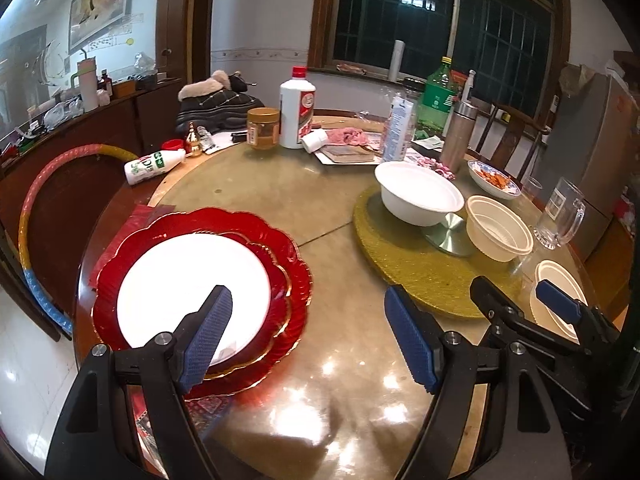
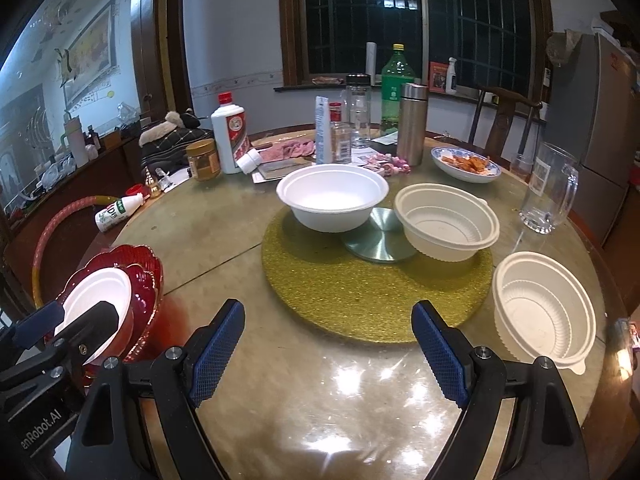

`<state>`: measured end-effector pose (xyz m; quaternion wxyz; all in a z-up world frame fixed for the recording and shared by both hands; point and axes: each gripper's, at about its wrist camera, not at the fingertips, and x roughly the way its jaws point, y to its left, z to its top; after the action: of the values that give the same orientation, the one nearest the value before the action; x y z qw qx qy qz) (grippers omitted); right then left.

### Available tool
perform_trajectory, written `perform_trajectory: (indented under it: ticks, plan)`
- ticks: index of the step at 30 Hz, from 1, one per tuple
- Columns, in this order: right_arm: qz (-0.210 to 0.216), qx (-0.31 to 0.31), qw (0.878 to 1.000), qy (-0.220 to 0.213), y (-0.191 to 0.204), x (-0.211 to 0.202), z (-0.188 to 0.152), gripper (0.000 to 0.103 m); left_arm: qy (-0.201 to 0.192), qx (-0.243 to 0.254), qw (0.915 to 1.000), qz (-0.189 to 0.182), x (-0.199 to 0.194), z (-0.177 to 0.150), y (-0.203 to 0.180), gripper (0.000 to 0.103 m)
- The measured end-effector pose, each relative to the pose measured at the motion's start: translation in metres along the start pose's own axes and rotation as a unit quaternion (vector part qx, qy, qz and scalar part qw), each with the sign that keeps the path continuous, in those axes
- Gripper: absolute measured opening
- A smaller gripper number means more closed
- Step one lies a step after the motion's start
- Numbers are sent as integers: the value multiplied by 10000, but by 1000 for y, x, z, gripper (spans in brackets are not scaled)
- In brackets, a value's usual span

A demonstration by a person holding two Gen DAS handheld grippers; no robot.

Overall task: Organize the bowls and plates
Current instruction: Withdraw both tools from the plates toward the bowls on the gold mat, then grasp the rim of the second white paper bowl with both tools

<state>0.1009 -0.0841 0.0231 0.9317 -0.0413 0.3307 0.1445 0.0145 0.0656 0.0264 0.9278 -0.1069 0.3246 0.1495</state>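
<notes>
Both grippers tilt downward side by side, the left gripper (image 1: 308, 336) and right gripper (image 2: 328, 348) each with 2 blue-padded fingers (image 2: 218, 344) spread wide, holding nothing.

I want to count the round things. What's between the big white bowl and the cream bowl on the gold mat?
A flat silver disc sits between them on the gold mat, clearest in the right wrist view.

Glossy red glass-like plates (image 1: 296, 280) w/ matt white plate (image 1: 192, 280); glittery rough gold mat (image 2: 360, 300); brushed metal disc (image 2: 378, 240) (table top (image 2: 320, 392) shiny).
</notes>
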Motion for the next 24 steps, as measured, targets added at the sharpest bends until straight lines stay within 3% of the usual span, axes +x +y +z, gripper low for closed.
perform_trajectory:
  ticks: [16, 24]
  plan:
    - [-137, 322, 9994, 64, -42, 9, -1, 87, 98, 317, 9993, -157, 22, 16, -45, 79]
    - [206, 821, 9963, 170, -86, 12, 8, 87, 340, 160, 9985, -386, 53, 36, -69, 79]
